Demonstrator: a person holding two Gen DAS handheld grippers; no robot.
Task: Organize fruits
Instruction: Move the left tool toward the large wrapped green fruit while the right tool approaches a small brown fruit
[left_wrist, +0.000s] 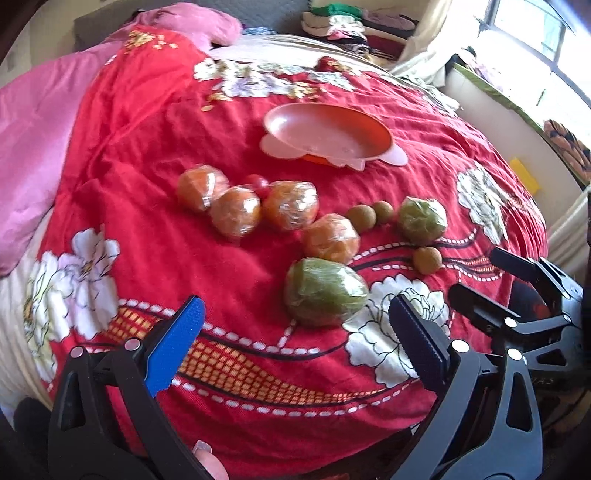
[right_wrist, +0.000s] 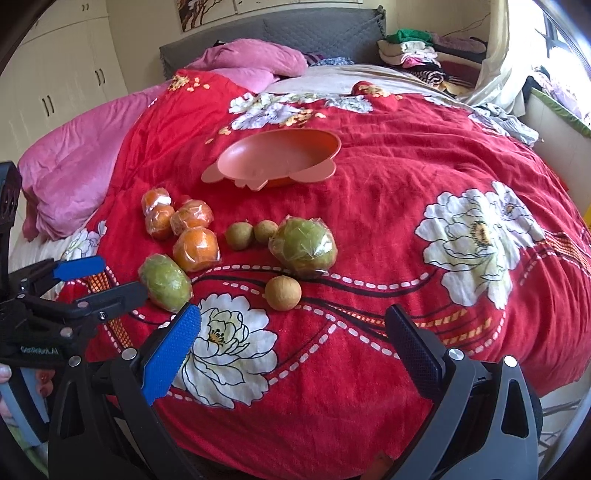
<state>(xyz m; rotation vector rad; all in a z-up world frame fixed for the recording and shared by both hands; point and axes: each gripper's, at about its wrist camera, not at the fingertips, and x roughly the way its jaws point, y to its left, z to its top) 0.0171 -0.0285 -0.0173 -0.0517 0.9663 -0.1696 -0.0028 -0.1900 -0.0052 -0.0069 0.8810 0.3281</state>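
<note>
I find my left gripper (left_wrist: 295, 339) spread wide, nothing between its jaws. The wrapped green fruit (left_wrist: 325, 291) lies on the red quilt (left_wrist: 147, 206) just ahead at twelve o'clock, its long axis running roughly nine to three, so across the jaw gap. My right gripper (right_wrist: 291, 343) is likewise spread and empty; from it that fruit sits off at ten o'clock. I judge the left the nearer. The orange dish (left_wrist: 328, 133) waits empty beyond.

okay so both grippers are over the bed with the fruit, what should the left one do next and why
Probably lower the left gripper onto the nearest green fruit: its jaws stand open and empty, that fruit lies just ahead between them, and the bowl holds nothing yet.
</note>
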